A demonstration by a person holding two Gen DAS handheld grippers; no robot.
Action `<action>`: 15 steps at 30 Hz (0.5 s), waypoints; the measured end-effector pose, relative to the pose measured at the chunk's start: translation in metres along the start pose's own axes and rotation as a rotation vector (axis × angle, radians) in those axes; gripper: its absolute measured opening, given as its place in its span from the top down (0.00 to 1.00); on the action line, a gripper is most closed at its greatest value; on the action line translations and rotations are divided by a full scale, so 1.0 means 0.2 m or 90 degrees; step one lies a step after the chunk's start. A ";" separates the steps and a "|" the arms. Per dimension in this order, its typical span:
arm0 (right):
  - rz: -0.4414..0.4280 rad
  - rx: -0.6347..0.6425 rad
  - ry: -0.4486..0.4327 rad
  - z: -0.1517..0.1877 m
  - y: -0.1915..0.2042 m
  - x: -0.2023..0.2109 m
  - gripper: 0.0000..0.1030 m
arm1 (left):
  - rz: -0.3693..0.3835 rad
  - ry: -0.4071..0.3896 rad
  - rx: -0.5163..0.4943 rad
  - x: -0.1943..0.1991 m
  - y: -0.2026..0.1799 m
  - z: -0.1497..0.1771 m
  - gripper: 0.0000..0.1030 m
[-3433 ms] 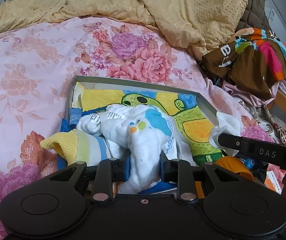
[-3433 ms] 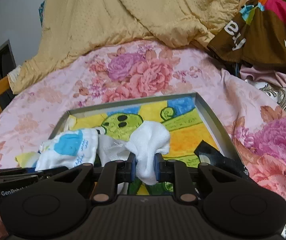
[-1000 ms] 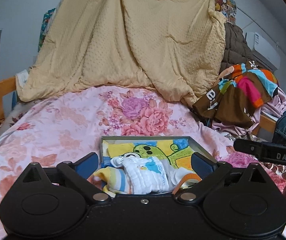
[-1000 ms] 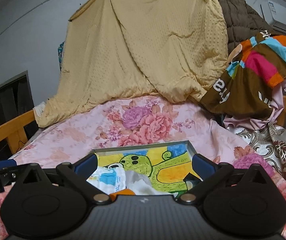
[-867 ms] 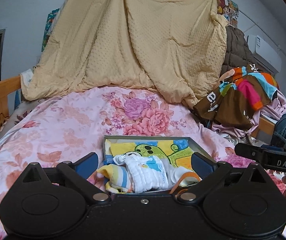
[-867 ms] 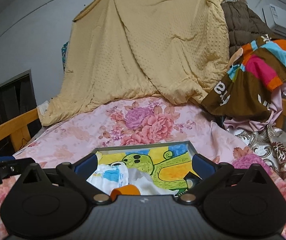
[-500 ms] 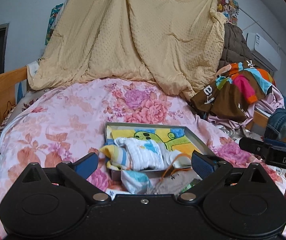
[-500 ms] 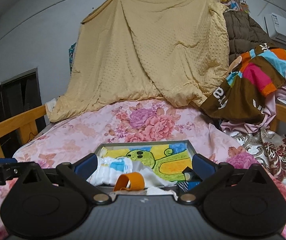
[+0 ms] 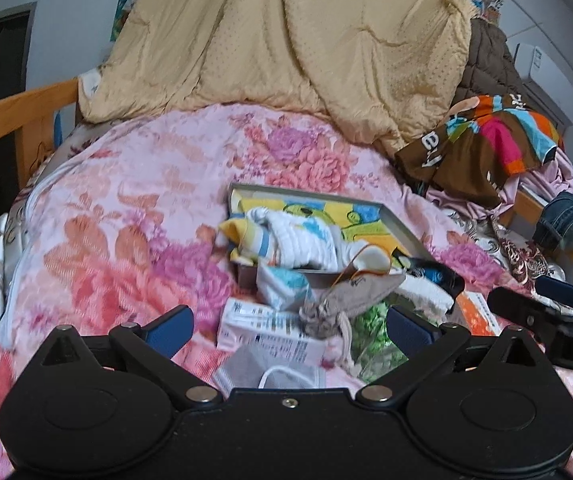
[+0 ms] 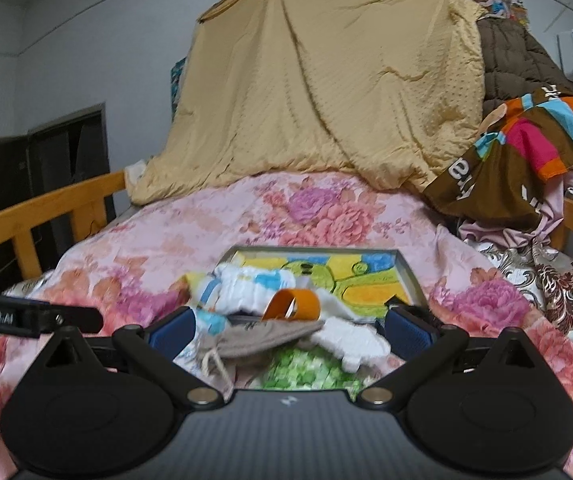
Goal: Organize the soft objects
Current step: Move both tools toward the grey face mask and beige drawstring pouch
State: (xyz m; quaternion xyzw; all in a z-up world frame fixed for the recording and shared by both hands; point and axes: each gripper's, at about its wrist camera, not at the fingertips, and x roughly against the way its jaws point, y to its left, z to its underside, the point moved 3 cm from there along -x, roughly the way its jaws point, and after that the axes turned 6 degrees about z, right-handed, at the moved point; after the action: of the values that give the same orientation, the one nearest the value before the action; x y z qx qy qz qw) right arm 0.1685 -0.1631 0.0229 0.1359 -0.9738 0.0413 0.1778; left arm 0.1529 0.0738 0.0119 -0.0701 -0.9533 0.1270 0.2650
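Both grippers' fingers spread, empty; white baby cloths sat in tray ahead of fingers, grey pouch between them unsorted.

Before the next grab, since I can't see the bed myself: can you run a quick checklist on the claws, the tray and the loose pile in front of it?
1. Left claw open and empty: ok.
2. Right claw open and empty: ok.
3. White cloth bundle lying in the tray: ok.
4. Striped yellow piece fully inside the tray: not ok, it hangs over the near left corner.
5. Grey drawstring pouch in the tray: not ok, it lies on the bedspread in front.
6. What lies under the pouch and the printed packet: cannot tell.
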 end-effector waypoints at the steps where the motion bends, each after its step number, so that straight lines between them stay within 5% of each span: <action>1: -0.003 0.004 0.006 0.01 0.01 0.01 0.00 | -0.002 0.005 0.004 0.00 0.00 0.00 0.01; 9: -0.015 0.013 0.070 0.13 0.08 0.05 0.00 | -0.009 0.080 0.055 -0.02 0.03 0.08 0.01; 15: -0.016 0.024 0.097 0.19 0.11 0.07 0.00 | -0.014 0.120 0.034 -0.05 0.01 0.12 0.01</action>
State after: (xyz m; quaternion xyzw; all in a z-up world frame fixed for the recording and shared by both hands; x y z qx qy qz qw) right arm 0.1377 -0.1510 -0.0084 0.1476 -0.9547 0.0677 0.2493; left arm 0.1484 0.0686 -0.0129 -0.0641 -0.9210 0.1421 0.3570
